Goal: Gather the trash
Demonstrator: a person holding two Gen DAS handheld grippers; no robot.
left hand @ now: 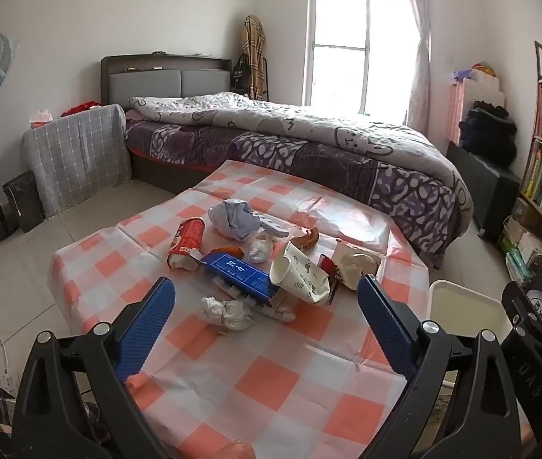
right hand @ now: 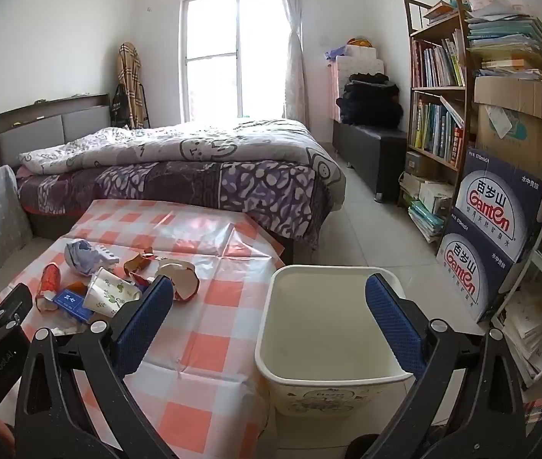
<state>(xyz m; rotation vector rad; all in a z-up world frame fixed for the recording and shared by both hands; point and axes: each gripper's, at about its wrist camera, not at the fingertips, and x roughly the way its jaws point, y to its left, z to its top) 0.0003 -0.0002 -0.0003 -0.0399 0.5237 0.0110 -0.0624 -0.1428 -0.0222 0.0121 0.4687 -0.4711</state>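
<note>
Near the middle of the table, with its orange-and-white checked cloth, the trash lay in a loose heap: a crumpled tissue, a blue box, a crushed paper cup and a red can. The left gripper hung just short of the heap, jaws spread wide and empty, the tissue lying between its fingertips. The right gripper, equally wide and empty, pointed over the white bin standing against the table's right edge.
</note>
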